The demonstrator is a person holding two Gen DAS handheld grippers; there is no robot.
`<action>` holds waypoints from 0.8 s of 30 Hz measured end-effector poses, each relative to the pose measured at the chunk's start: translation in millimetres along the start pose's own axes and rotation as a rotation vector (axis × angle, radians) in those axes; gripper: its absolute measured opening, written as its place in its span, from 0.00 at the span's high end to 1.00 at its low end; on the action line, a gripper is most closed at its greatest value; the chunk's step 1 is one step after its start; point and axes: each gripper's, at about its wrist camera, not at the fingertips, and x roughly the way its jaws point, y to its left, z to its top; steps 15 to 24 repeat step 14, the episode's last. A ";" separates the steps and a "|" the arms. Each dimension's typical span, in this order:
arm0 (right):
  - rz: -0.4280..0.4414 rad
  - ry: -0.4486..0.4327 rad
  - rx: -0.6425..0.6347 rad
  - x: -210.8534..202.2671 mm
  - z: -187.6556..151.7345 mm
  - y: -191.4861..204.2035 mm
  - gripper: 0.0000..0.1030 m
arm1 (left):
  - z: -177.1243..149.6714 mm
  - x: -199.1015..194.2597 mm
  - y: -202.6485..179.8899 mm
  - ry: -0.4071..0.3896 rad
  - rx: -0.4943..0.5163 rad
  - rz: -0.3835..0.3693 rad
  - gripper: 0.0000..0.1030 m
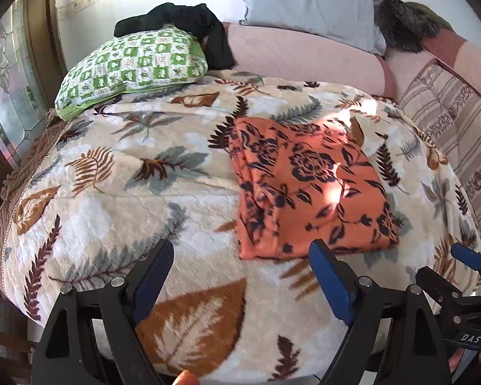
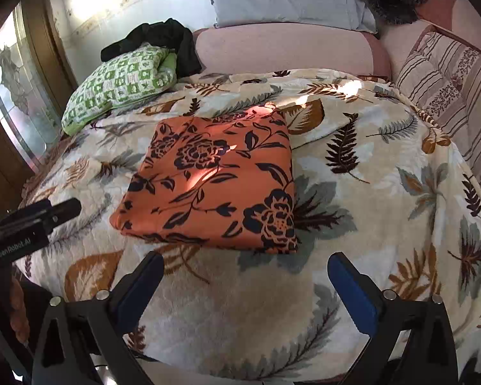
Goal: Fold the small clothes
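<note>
An orange cloth with a dark flower print (image 1: 308, 186) (image 2: 215, 183) lies folded into a flat rectangle on the leaf-patterned blanket (image 1: 112, 192) (image 2: 368, 192). My left gripper (image 1: 242, 250) hovers open just short of the cloth's near edge, nothing between its blue pads. My right gripper (image 2: 245, 263) is open too, wide, a little back from the cloth's near edge and empty. In the left wrist view the right gripper (image 1: 465, 256) shows at the lower right; in the right wrist view the left gripper (image 2: 64, 208) shows at the left edge.
A green-and-white patterned pillow (image 1: 128, 70) (image 2: 118, 83) with a black garment (image 1: 189, 22) (image 2: 163, 41) on it lies at the back left. A pale blue pillow (image 1: 308, 3), a pink bolster (image 1: 304, 54) and a striped cushion (image 1: 458, 134) line the back and right. A glass door (image 1: 6, 96) stands left.
</note>
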 end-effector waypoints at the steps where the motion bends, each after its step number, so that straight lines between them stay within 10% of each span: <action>1: -0.007 0.003 -0.009 -3.1 -1.4 0.0 0.00 | -0.8 -3.2 -4.1 -0.006 0.007 -0.013 0.16; 24: -0.049 -0.025 -0.063 -15.9 25.5 -2.5 0.00 | 18.5 -15.9 -23.5 -0.058 0.015 -0.003 0.07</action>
